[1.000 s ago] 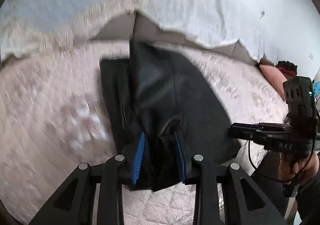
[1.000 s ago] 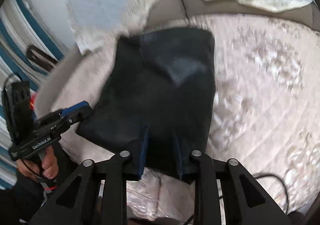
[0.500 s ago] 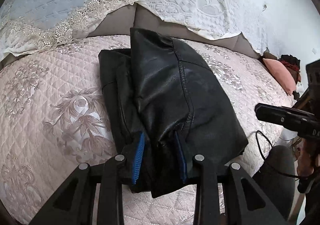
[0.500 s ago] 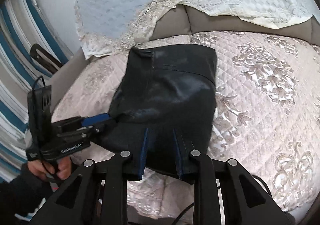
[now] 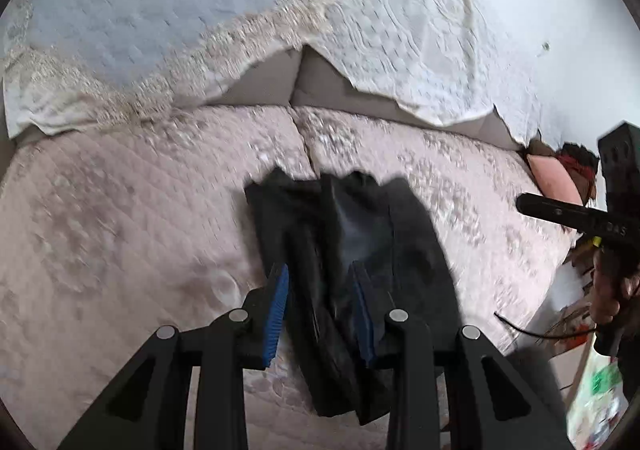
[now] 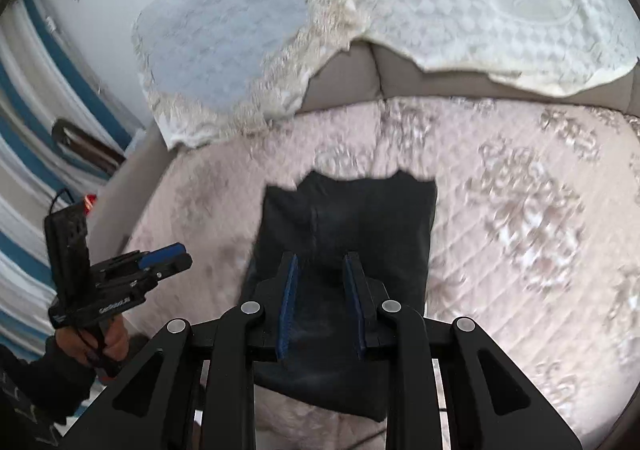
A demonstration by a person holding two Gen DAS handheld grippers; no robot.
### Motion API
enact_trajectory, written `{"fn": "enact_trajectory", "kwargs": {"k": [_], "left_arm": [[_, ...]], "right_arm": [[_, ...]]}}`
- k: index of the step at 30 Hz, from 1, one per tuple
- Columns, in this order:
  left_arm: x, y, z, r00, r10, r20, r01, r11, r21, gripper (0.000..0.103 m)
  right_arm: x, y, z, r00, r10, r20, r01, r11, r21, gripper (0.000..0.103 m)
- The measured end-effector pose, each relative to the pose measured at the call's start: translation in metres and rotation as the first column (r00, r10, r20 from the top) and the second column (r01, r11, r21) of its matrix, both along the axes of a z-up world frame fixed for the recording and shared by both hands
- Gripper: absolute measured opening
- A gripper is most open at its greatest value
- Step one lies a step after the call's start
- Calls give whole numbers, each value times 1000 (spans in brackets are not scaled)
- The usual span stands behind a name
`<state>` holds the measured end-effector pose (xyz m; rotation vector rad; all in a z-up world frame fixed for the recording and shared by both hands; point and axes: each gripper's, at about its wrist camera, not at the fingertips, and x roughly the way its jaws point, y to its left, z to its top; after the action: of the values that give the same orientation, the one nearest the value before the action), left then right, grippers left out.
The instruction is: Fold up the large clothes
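Observation:
A folded black leather garment (image 5: 360, 250) lies on the pink quilted bed (image 5: 120, 230); it also shows in the right wrist view (image 6: 360, 226). My left gripper (image 5: 320, 302) is open above the garment's near edge, holding nothing, and it shows at the left of the right wrist view (image 6: 160, 262). My right gripper (image 6: 320, 290) is open above the garment's near end, empty; it shows at the right of the left wrist view (image 5: 532, 205). Both views are blurred by motion.
White lace covers (image 5: 380, 29) and a pale blue one (image 5: 140, 9) hang over the grey headboard (image 5: 304, 85). A pink cushion (image 5: 556, 181) sits at the bed's far right. Blue-striped curtains (image 6: 40, 97) stand to the left. The bed edge is near me.
Both grippers pulled back and up from the garment; it looks smaller and farther. The garment stays folded on the bed. The jaws stay open.

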<state>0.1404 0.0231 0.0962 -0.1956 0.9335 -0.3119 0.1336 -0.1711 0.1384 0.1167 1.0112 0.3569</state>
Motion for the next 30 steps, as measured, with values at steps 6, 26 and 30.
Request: {"fn": "enact_trajectory", "kwargs": {"k": [6,26,30], "left_arm": [[21,19,110,999,17,38,-17,1000,-14,33],[25,64,155,916,92,390,-106,994,16,33],[-11,34,69,958,49,282,-50,999,-6,33]], "right_arm": [[3,-6,114,994,-93,49,94,996,-4,25],[22,32,180,899,99,427,-49,991,-128,25],[-25,20,89,933,67,353,-28,993,-115,25]]}}
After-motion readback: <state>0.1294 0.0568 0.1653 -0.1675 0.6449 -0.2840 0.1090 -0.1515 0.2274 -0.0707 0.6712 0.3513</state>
